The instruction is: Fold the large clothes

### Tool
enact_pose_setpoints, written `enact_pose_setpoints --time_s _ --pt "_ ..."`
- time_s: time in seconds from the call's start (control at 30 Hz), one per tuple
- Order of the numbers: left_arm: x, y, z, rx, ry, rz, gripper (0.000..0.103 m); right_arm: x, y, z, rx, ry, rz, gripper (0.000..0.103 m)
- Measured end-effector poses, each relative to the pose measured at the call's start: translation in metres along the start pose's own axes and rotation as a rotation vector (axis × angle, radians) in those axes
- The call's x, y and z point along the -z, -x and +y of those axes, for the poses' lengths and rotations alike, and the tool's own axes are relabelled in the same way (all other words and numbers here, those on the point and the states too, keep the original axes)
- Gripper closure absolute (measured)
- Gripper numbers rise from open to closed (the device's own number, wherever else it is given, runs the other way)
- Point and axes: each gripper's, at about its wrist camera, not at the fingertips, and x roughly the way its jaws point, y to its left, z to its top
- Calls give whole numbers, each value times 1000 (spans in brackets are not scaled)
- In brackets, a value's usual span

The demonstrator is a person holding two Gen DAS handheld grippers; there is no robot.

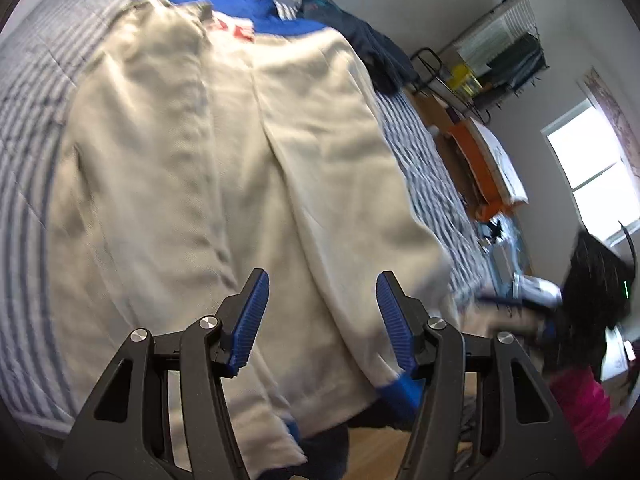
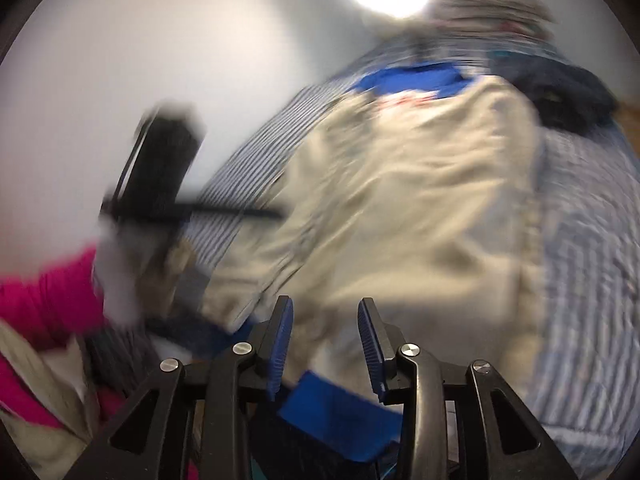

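A large cream fleece garment with blue cuffs and collar [image 1: 224, 168] is lying spread over the grey-and-white striped quilt [image 1: 32, 92], filling the centre of both views. The left gripper [image 1: 322, 320] is hovering at lower centre with jaws spread, pinching nothing. The right gripper [image 2: 325, 340] is standing parted above a blue cuff [image 2: 340, 416] at bottom centre, its pads clear of the fabric.

The jacket [image 1: 224, 184] lies spread on the bed [image 1: 32, 128] and fills the middle of the left wrist view. Its far end is at the top, its near end hangs off the bed edge at the bottom. A heap of clothes [image 1: 380, 56] sits on the bed to the upper right of it. A window [image 1: 588, 168] is at the far right. The left gripper [image 1: 320, 320] is at the bottom, over the near end.
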Motion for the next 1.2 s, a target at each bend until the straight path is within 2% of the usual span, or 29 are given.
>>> enact_pose_setpoints --time_s 0.07,0.17,0.3,0.43,0.53,0.57,0.7,0.73,0.77,0.8,0.83,0.87,1.0,1.07,1.13,1.17,1.2 --pt "12 -6 -8 22 -1 33 46 1 12 -32 30 -103 -27 67" --pt "30 -20 -16 52 8 90 46 3 10 -75 18 -250 -28 67" --pt "48 -34 -25 63 7 140 46 -4 -11 -119 -86 -416 5 66" --pt "69 -35 -22 111 66 160 46 -5 -18 -130 -71 -423 47 66" --pt "79 -41 -16 170 133 185 46 9 -12 -129 -134 -434 55 60" --pt "80 -44 -16 167 162 190 45 14 -12 -126 -142 -430 66 60" --pt "85 -57 -19 214 188 228 46 33 -22 -118 -185 -427 125 61" --pt "86 -60 -20 241 201 241 46 35 -25 -116 -184 -425 138 65" --pt "88 -64 -22 270 211 254 49 36 -27 -113 -181 -422 145 81" --pt "87 -66 -26 278 201 260 66 35 -28 -109 -165 -416 152 89" --pt "88 -68 -33 259 161 261 90 32 -26 -105 -145 -406 147 94" --pt "87 -68 -37 255 134 259 97 26 -18 -100 -129 -388 125 98" --pt "84 -55 -45 379 132 228 98 -6 27 -72 -95 -299 4 100" --pt "84 -50 -49 304 62 203 98 -14 36 -60 7 -236 9 100" --pt "87 -56 -50 204 3 216 98 -12 26 -57 121 -208 63 95" --pt "89 -58 -48 190 3 226 98 -8 16 -61 163 -213 109 94" --pt "92 -62 -45 183 10 240 98 -4 5 -67 172 -221 150 87"
